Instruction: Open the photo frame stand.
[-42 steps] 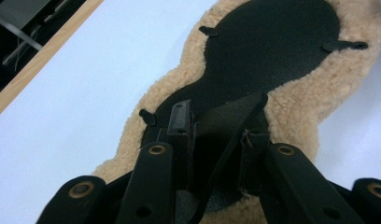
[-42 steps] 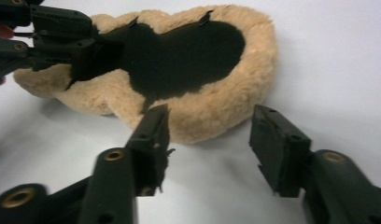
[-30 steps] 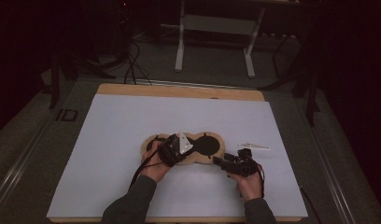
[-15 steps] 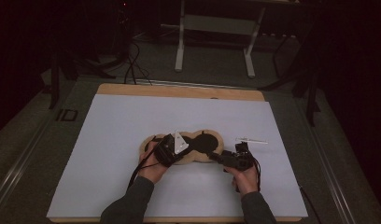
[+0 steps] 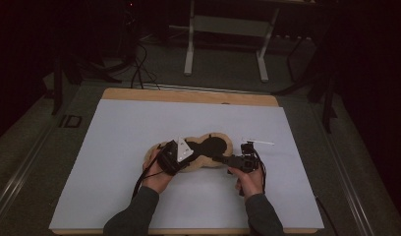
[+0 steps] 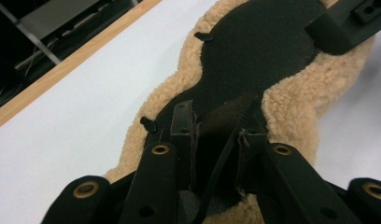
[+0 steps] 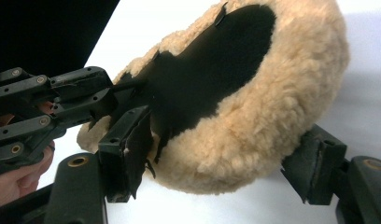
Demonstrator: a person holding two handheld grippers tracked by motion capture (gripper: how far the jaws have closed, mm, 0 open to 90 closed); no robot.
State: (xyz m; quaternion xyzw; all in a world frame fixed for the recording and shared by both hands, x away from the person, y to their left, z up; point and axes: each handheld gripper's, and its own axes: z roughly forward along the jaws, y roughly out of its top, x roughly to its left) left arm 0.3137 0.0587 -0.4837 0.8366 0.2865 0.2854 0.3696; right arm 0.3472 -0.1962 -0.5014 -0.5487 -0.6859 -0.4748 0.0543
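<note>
White sheet (image 5: pixel 139 162) covers most of the wooden table (image 5: pixel 188 96), dark room around it. Mid-sheet, a bit toward the person, lies the fleece pad (image 5: pixel 208 150) — tan, curly pile, peanut-shaped outline with two lobes, black smooth inner face turned up, small black tabs at the edge of that black face.

Left gripper (image 6: pixel 212 140) sits on the pad's left lobe; in the left gripper view its jaws are drawn in on a raised black fold or strap at the pad's narrow waist, pads pressing it from both sides — clenched on the pad. Its jaws have just been closing a little further with that fold between them.

Right gripper (image 7: pixel 226 158) comes in at the right lobe. In the right gripper view the fleece rim bulges between its two jaws; the jaws stand wide, one beside the black face, the other clear of the pile with a gap — released, not pinching.

Small white stick (image 5: pixel 260 142) on the sheet just beyond the right gripper, too small to identify.

Hard to make out: in the high view the left lobe is largely covered by the left gripper and hand (image 5: pixel 157 179); what the black fold is, strap or flap, cannot tell.
</note>
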